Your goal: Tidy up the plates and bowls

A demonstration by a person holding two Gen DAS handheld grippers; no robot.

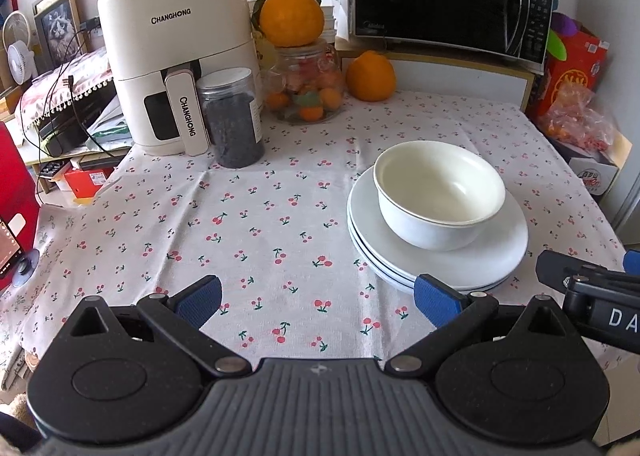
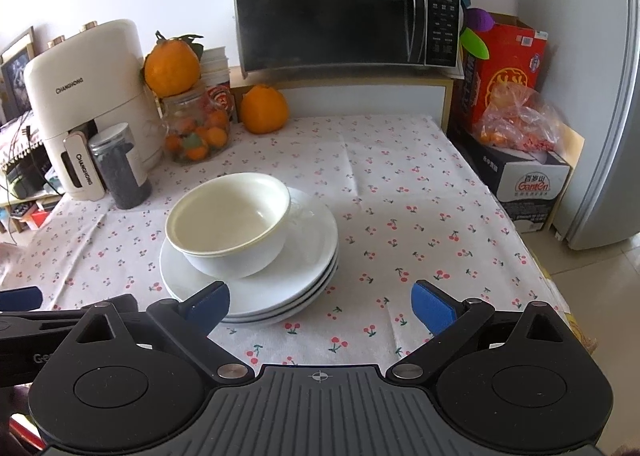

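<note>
This is looking like a lived-in home kitchen. A black microwave [image 2: 346, 11] is sitting on a low shelf behind the counter [image 2: 400, 191], which is wearing a cherry-print cloth. A cream Changhong air fryer [image 1: 176, 51] is standing beside a glass jar of small oranges [image 1: 306, 89], a refrigerator [image 2: 616, 135] is showing at the right edge, and a framed cat picture [image 1: 58, 29] is leaning against the wall.

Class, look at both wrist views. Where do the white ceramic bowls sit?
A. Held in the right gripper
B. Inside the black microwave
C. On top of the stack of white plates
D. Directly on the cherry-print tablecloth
C: the nested white ceramic bowls rest on the stack of white plates, and both grippers are open and empty.
</note>
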